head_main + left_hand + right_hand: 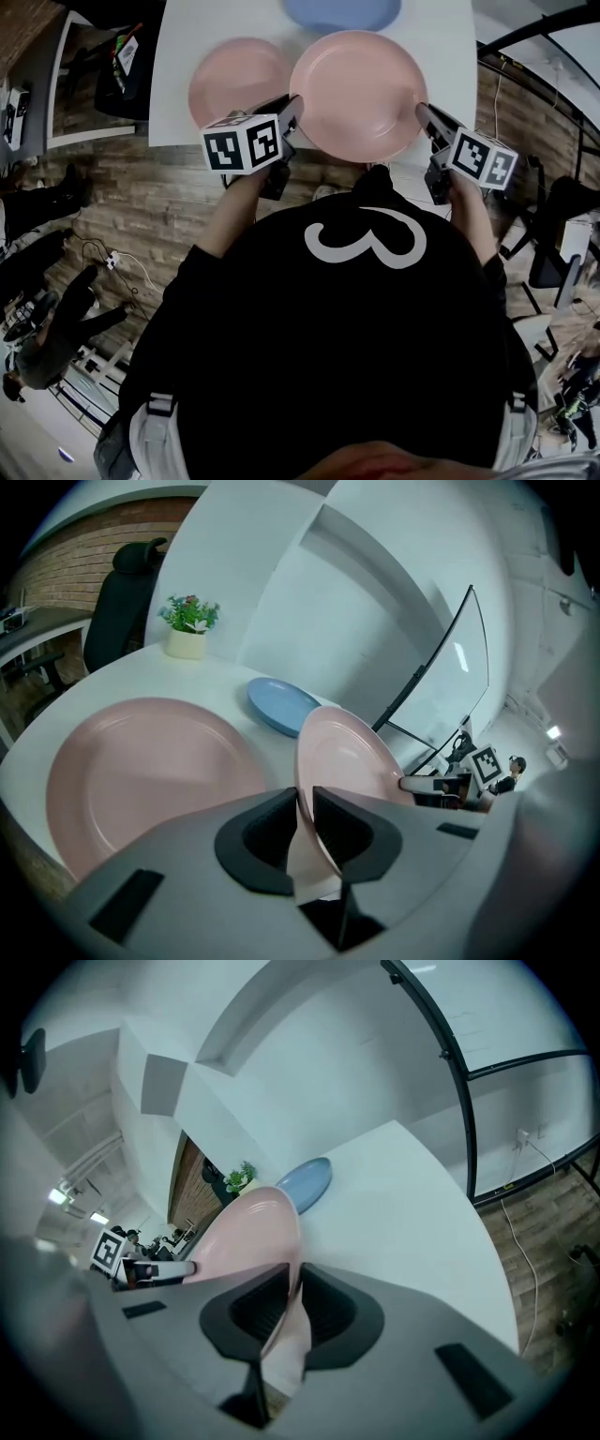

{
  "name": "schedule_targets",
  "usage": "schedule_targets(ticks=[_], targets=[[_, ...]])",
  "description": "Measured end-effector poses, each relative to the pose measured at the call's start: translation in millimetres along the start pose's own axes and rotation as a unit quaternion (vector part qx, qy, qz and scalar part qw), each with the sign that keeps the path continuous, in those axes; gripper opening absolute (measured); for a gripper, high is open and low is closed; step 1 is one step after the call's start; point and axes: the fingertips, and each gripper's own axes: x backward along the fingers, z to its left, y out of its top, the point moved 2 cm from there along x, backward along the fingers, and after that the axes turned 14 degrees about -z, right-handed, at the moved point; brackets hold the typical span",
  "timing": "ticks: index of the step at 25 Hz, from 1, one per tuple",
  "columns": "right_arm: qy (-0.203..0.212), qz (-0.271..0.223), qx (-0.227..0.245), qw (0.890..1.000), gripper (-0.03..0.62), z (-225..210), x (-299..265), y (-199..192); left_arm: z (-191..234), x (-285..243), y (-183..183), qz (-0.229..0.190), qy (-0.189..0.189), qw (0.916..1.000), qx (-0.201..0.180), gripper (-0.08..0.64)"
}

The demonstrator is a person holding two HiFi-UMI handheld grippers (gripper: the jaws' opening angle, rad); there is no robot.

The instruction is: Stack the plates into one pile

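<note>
A pink plate (358,92) hangs over the white table's near edge, held by its two sides. My left gripper (293,106) is shut on its left rim, and my right gripper (422,111) is shut on its right rim. In the left gripper view the held pink plate (349,761) runs between the jaws, with the right gripper (405,784) at its far side. The right gripper view shows the same held pink plate (251,1230) clamped at its rim. A second pink plate (238,79) lies flat on the table to the left. A blue plate (342,13) lies at the far side.
The white table (448,47) ends just ahead of my grippers, with wood floor below. A small potted plant (189,625) stands at the table's far corner beside a black office chair (125,597). A black-framed glass partition (487,1063) stands to the right. Another person (42,323) is at lower left.
</note>
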Motion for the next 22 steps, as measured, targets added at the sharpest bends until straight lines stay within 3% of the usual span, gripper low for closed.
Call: schedule_targets(ticks=[22], targets=[[0.033, -0.016, 0.036, 0.999, 0.058, 117.6, -0.2, -46.1, 57.2, 120.1, 0.7, -0.05, 0.01, 0.9987, -0.001, 0.066]])
